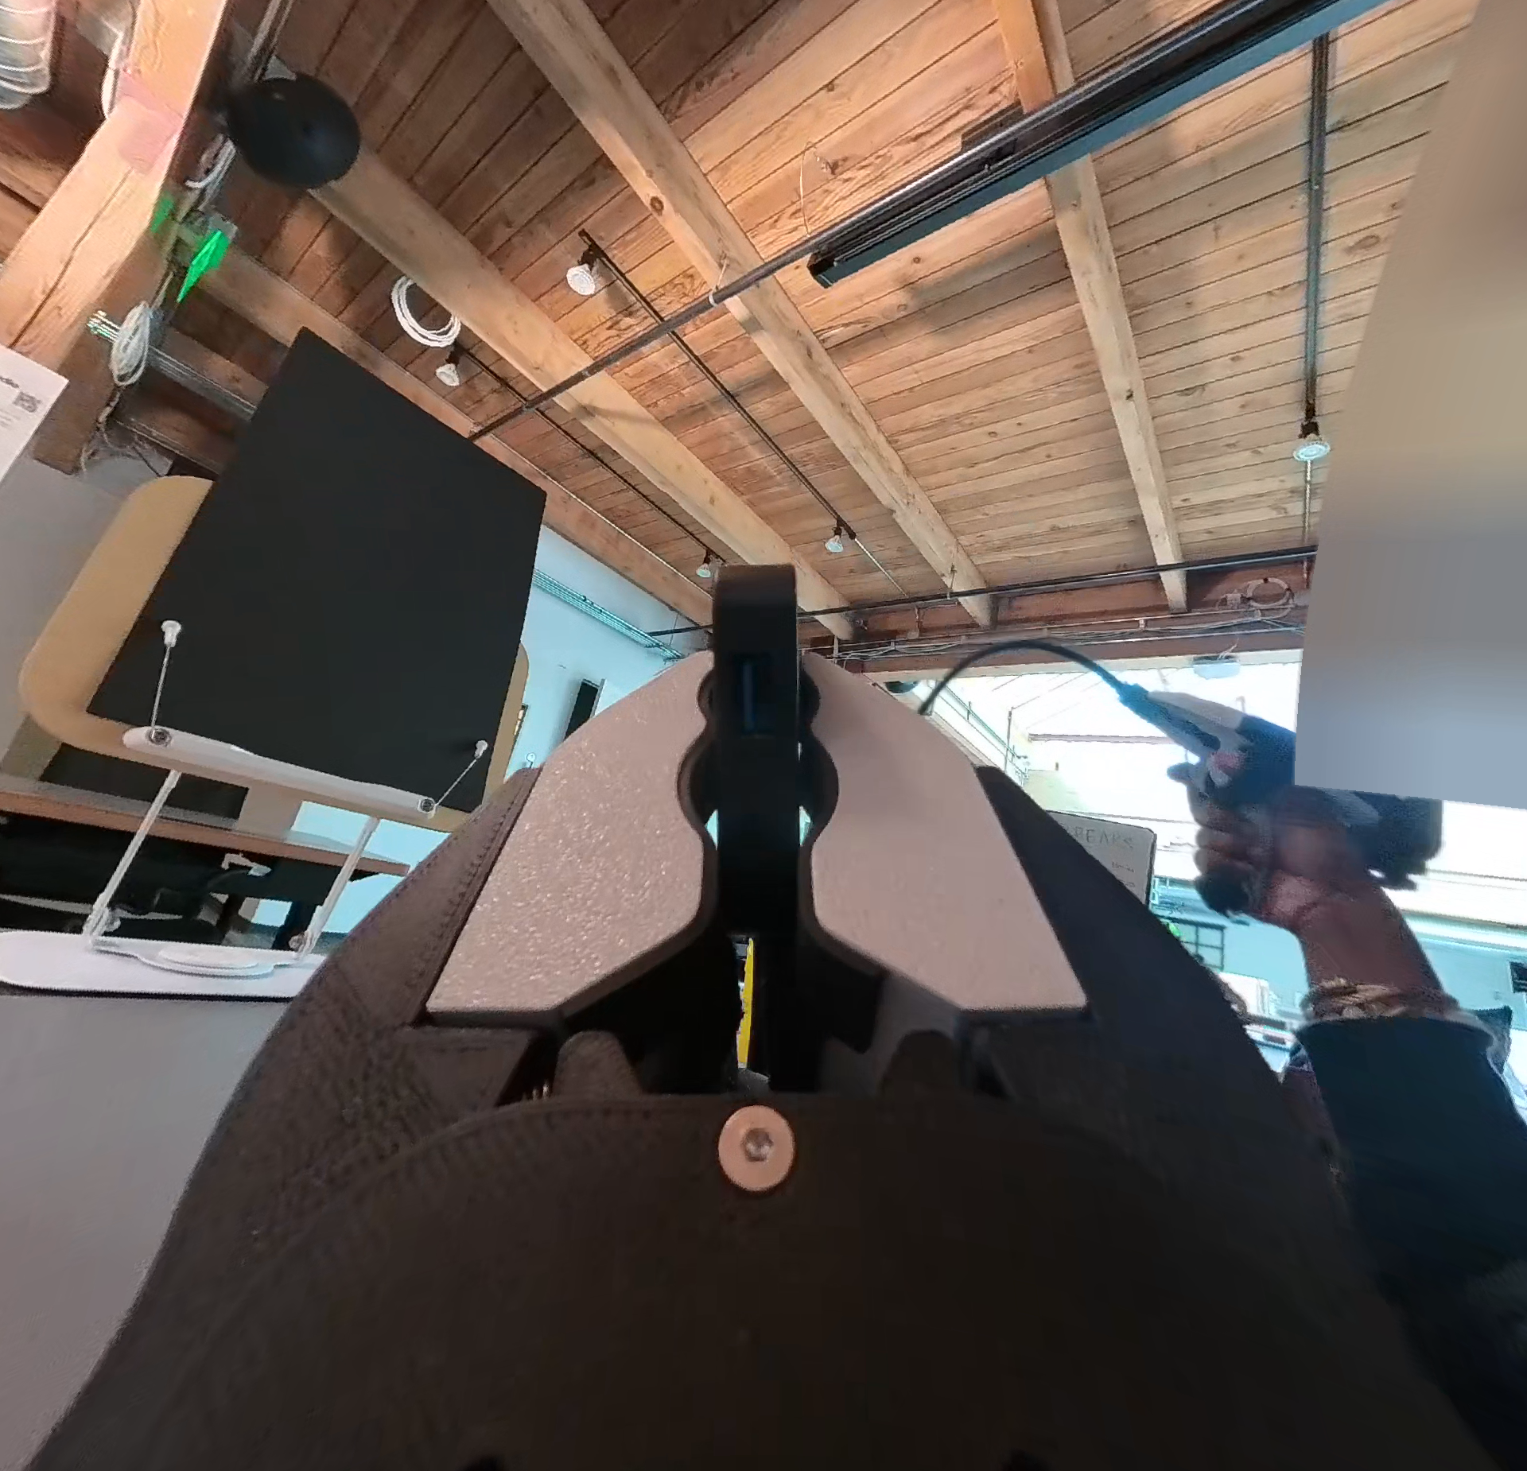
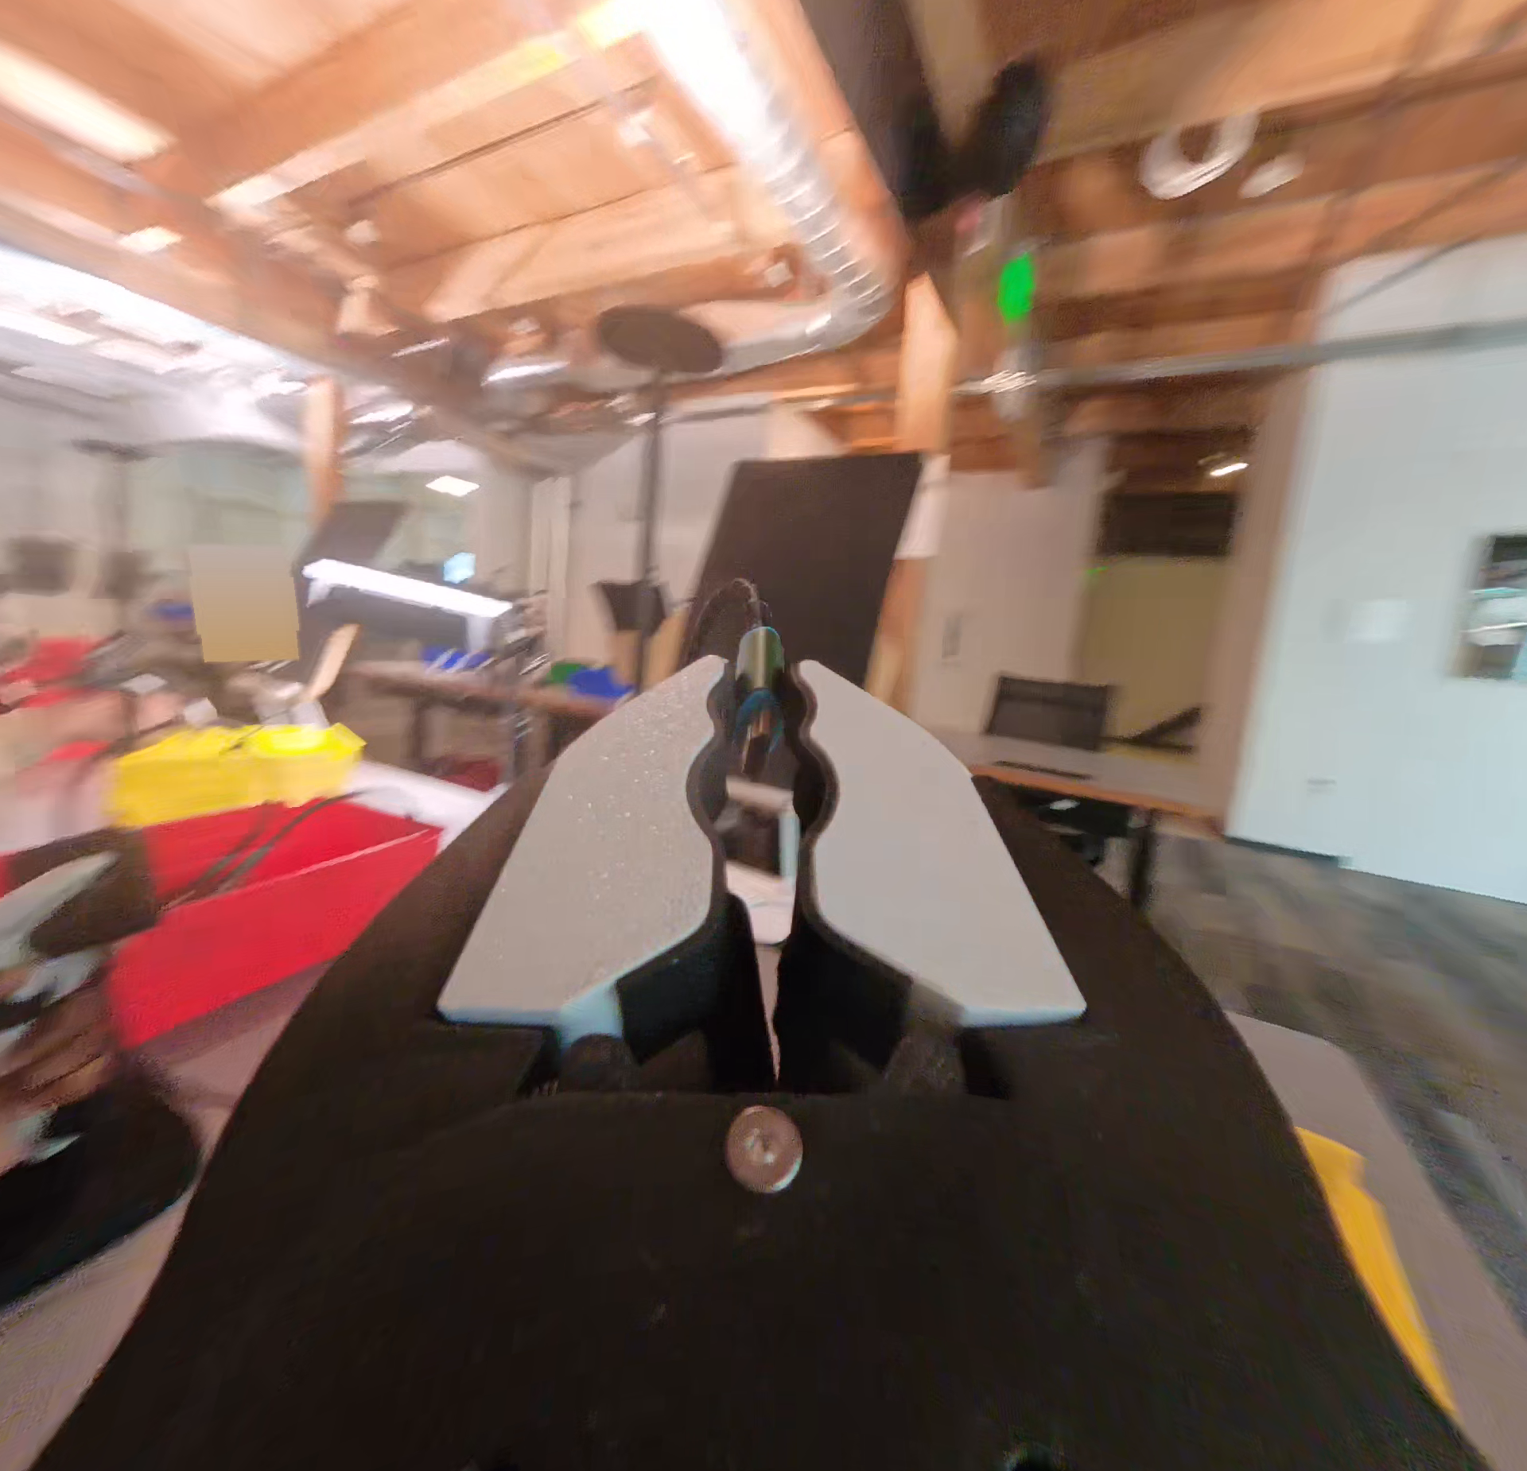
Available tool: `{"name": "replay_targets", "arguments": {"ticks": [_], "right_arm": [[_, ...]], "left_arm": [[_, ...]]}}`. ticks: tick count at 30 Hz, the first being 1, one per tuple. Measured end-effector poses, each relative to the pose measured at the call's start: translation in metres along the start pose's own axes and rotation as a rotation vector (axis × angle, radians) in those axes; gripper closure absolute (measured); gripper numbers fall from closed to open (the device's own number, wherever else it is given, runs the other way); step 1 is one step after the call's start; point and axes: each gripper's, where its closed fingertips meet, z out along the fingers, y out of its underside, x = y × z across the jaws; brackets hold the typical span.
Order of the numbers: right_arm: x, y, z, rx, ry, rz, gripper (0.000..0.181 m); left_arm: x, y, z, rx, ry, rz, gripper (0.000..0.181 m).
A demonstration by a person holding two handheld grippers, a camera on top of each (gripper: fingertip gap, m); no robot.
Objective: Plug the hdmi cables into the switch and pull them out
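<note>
While both tools are up in the air and tilted toward the wooden ceiling [image 1: 826, 275], neither wrist view shows the far ends of what they hold.

Far left: a black panel on a white stand [image 1: 273, 779] on the grey table [image 1: 124, 1142], uninvolved.

Centre of the left wrist view: the left gripper [image 1: 756, 688] pinches a thin black block, likely the switch [image 1: 753, 737], edge-on between its pale pads [image 1: 595, 836]. A blue-lined port faces the camera. The grip is narrow, near the fingertips, so a push from a plug could twist or slide the switch out.

Right of that, farther off: the right gripper [image 1: 1223, 750], held in a hand [image 1: 1289, 861], with a black cable [image 1: 1016, 655] arcing off toward the switch. They're well apart, not mated.

Right wrist view, heavily motion-blurred: the right gripper [image 2: 758, 688] is clamped on the hdmi plug [image 2: 758, 671], its metal end sticking out past the tips. It's moving fast, so the plug could arrive skewed, jam at the port mouth, or rotate in the pads. Cable slack could also snag. I can't tell the plug's orientation relative to the port.
</note>
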Motion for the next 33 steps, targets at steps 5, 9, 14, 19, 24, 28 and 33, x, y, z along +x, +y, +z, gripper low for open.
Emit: {"name": "replay_targets", "arguments": {"ticks": [5, 9, 14, 19, 24, 28, 33], "right_arm": [[0.040, -0.048, -0.056, 0.356, 0.163, 0.050, 0.171], [0.038, -0.070, -0.080, 0.527, 0.178, 0.023, 0.172], [0.045, -0.064, -0.077, 0.602, 0.170, -0.058, 0.176], [0.076, -0.036, -0.041, 0.598, 0.081, 0.124, 0.177], [0.081, -0.047, 0.003, 0.569, -0.075, 0.235, 0.177], [0.081, -0.057, 0.027, 0.580, -0.268, 0.325, 0.177], [0.102, 0.000, 0.046, 0.361, -0.167, 0.246, 0.177]], "left_arm": [[-0.003, 0.005, -0.001, -0.018, -0.013, -0.018, 0.168], [-0.002, 0.006, 0.000, -0.023, -0.012, -0.016, 0.168], [-0.001, 0.007, 0.000, -0.028, -0.004, -0.018, 0.168], [-0.003, 0.010, 0.001, -0.045, -0.011, -0.019, 0.168], [0.001, 0.012, 0.002, -0.053, 0.006, 0.014, 0.168], [0.004, 0.012, 0.001, -0.053, 0.013, 0.028, 0.168], [0.002, 0.011, 0.001, -0.051, 0.005, 0.029, 0.168]]}}
